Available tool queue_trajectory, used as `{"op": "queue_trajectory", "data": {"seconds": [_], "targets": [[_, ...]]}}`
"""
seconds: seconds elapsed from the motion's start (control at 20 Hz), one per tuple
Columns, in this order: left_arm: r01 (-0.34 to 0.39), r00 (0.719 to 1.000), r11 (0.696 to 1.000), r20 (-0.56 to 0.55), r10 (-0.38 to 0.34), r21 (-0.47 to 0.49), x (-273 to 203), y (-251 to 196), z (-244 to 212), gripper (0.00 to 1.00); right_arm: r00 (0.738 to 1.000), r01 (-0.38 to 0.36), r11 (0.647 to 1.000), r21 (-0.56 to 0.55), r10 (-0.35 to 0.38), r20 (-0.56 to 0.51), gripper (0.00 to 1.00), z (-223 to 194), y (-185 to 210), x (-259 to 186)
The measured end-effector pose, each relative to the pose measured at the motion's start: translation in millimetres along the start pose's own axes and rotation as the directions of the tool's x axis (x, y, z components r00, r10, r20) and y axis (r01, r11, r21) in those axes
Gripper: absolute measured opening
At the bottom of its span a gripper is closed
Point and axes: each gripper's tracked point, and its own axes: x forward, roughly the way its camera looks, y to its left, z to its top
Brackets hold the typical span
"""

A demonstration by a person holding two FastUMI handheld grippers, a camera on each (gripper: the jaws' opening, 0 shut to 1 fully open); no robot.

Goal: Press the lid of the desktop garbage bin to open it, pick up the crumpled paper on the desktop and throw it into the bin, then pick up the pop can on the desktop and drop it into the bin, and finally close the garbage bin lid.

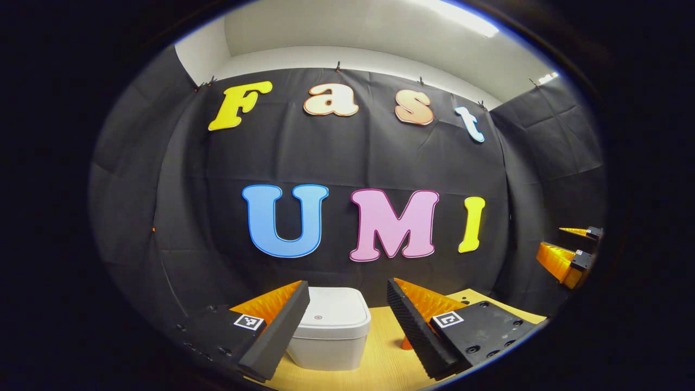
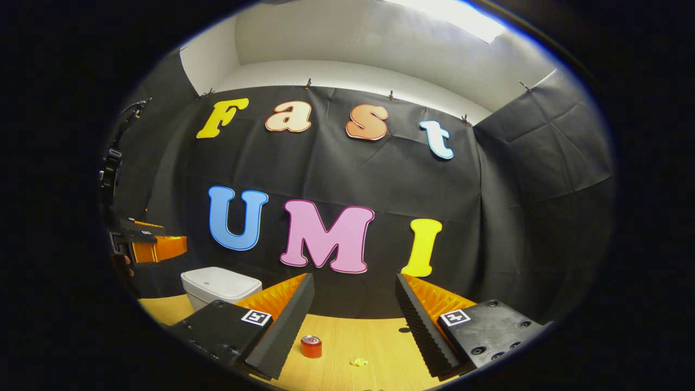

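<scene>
Bin: white desktop garbage bin [image 1: 332, 326] sits at the bottom centre of the left gripper view, on the wooden table [image 1: 388, 364]; its lid [image 1: 335, 311] is down, so nothing inside can be seen.
Bin, other view: the same bin appears at the lower left of the right gripper view, also closed, partly behind that gripper's left finger.
Lid detail: a small round mark sits on the lid's top near its front edge; too small to read.
Left gripper [image 1: 347, 331]: jaws spread wide, holding nothing, with the bin framed between the two fingers and no contact visible.
Right gripper [image 2: 353, 331]: jaws spread wide and empty, above the tabletop at the bottom of its own view.
Pop can [image 2: 311, 346]: small red can standing upright on the table, lower centre of the right gripper view, just beside the inner edge of the left finger.
Crumpled paper [image 2: 358, 361]: small yellowish wad lying on the table to the right of the can, apart from it, between the fingers.
Writing: each gripper carries square black-and-white coded tags on its finger mounts; no brand or text on the can is legible.
Other gripper: the left gripper also shows at the left edge of the right gripper view, above the bin.
</scene>
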Motion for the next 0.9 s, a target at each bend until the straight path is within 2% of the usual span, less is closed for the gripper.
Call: {"op": "queue_trajectory", "data": {"seconds": [0.45,0.55,0.75,0.85,0.9], "targets": [[-0.011,1.0,1.0,-0.029,0.011,0.0,25,12,-7,0.96,0.999,0.018,1.0,0.008,-0.018,-0.036,0.96,-12,-12,5],[-0.015,0.999,1.0,-0.039,0.015,0.004,33,16,-10,0.9,0.999,0.017,1.0,-0.004,-0.017,-0.044,0.96,-17,-12,4],[-0.011,0.996,1.0,-0.089,0.011,-0.003,56,21,-29,0.68,0.998,0.009,1.0,-0.012,-0.01,-0.062,0.96,-25,-15,7],[0.002,0.992,1.0,-0.126,-0.003,-0.007,71,23,-44,0.48,0.997,0.006,1.0,-0.022,-0.008,-0.077,0.96,-31,-18,11],[0.003,0.99,1.0,-0.139,-0.005,-0.013,80,26,-50,0.42,0.996,0.005,1.0,-0.03,-0.007,-0.084,0.96,-34,-20,14]]}}
